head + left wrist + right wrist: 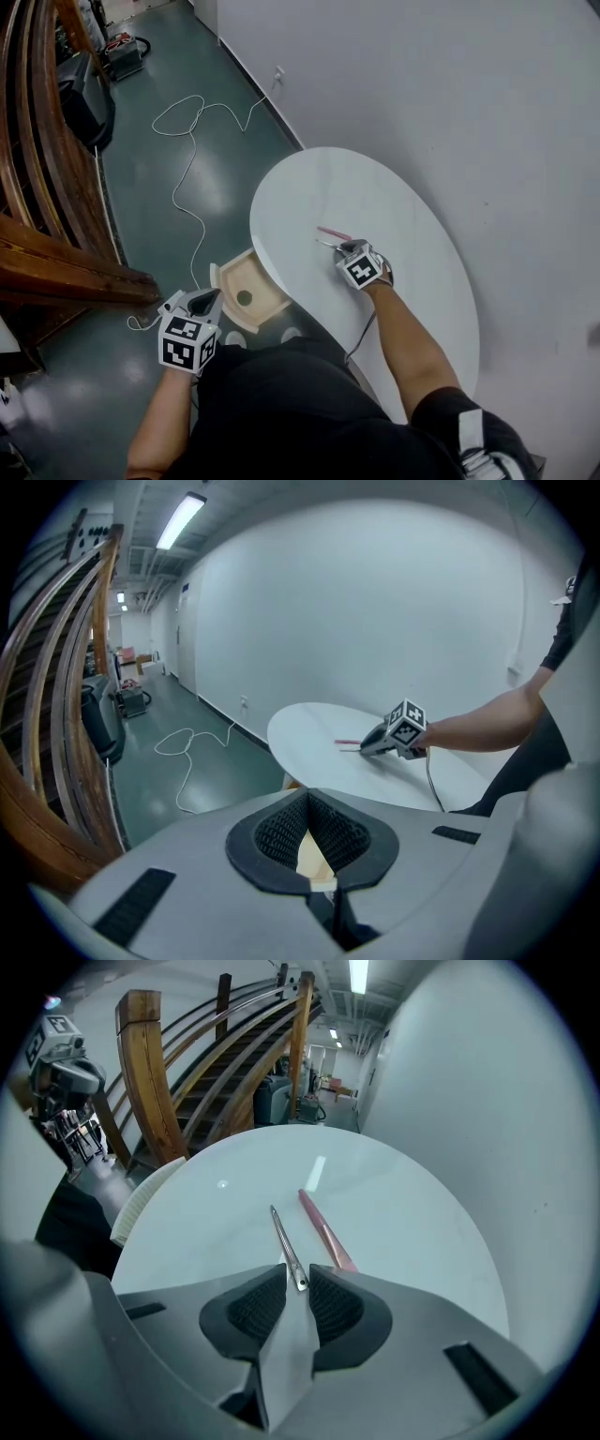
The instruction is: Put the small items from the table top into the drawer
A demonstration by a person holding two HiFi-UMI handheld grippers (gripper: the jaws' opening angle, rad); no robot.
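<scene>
Surface (394, 178) white, oval, next to a pale wall. Two small items are on it, side by side near the edge closest to the person: pink pen (322, 1224) and thin metal strip (282, 1234). They lie close together but apart, both flat on the surface, and fan out slightly away from the right tool (298, 1281).

Right tool is low over the surface with its jaws apart. The near end of the metal strip sits in the gap at the jaw tips, and the pads do not seem to clamp it. The pen lies just to the right, outside the jaws.

Drawer (266, 280), light wood, is pulled out from under the surface edge on the person's left. A dark round thing (244, 298) sits inside it; can't tell what it is.

Left tool (202, 300) is off the surface, just beside the drawer's near left corner, jaws apart and holding nothing. Pale wood shows through the gap in the left gripper view.

White cable (190, 173) trails across the green floor (150, 216) beyond the drawer.
</scene>
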